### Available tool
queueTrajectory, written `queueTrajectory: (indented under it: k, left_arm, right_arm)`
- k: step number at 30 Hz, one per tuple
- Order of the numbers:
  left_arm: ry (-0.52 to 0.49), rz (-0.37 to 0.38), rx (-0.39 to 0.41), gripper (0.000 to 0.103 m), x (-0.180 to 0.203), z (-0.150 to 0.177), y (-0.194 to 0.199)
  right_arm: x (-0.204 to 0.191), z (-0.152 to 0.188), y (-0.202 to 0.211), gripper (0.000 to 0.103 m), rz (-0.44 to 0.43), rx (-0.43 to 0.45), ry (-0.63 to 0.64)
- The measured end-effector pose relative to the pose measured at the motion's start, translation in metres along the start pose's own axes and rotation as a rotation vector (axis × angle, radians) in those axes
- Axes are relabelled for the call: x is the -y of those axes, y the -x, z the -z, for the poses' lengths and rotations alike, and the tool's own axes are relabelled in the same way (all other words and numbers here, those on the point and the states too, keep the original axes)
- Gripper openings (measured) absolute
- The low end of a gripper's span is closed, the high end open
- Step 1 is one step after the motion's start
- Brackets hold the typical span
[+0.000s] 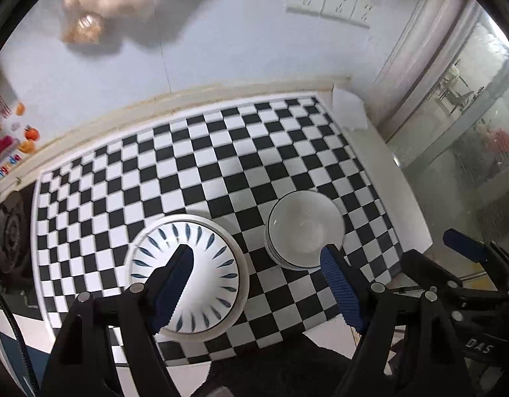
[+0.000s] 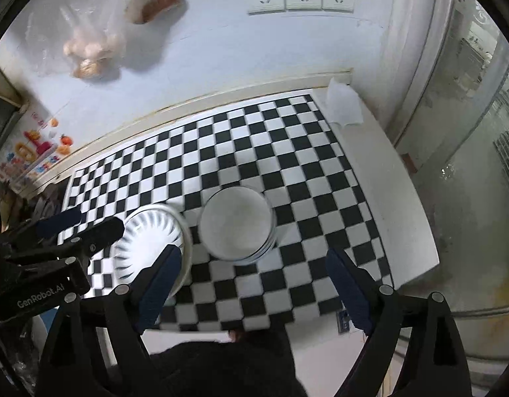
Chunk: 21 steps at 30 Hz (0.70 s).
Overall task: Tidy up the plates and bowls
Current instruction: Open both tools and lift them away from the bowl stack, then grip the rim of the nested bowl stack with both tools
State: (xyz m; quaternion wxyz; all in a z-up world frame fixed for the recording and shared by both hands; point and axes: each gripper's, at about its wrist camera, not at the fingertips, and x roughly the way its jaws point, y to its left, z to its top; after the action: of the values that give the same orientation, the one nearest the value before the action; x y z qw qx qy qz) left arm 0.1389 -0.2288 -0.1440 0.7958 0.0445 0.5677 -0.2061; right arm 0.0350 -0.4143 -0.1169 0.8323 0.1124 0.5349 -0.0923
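Checkered black-and-white mat (image 1: 195, 165) covers most of the counter, and my first worry lies there: if it is a loose sheet, a nudge from either claw could drag it and everything on it. I can't tell whether it is fixed down.

On the mat sit the task's two piles. The plates (image 1: 188, 278), a leaf-patterned one on a plain one, lie toward the near left edge. Just beside them on the right, not touching, is the bowl stack (image 1: 304, 228), white bowls nested, the lower rims showing at the side. In the right wrist view both piles are smeared, so I would not judge clearance from it.

My left gripper (image 1: 254, 284) hovers above the gap between the piles, fingers spread wide and holding nothing; one blue pad (image 1: 175, 284) hangs over the plates, the other over the bowls' near rim. Coming straight down from here, I judge a pad could strike glazed rim and tip the stack or skate a plate toward the mat's front edge.

My right gripper (image 2: 254, 281) is likewise spread and empty, close beside the left. The two tools could knock together if I move both at once.
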Motion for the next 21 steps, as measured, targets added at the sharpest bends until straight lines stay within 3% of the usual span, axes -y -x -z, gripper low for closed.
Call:
queueTrajectory:
  k: [8, 13, 21]
  left_arm:
    - [0.044, 0.1, -0.194, 0.078, -0.008, -0.024, -0.104]
    - [0.129, 0.234, -0.35, 0.076, -0.018, -0.03, -0.164]
    - [0.176, 0.34, -0.496, 0.076, -0.018, -0.034, -0.222]
  right_arm:
    - [0.045, -0.01, -0.093, 0.091, -0.128, -0.129, -0.152]
    - [0.07, -0.005, -0.154, 0.091, -0.27, -0.233, -0.261]
    - [0.087, 0.008, -0.227, 0.091, -0.423, -0.327, -0.389]
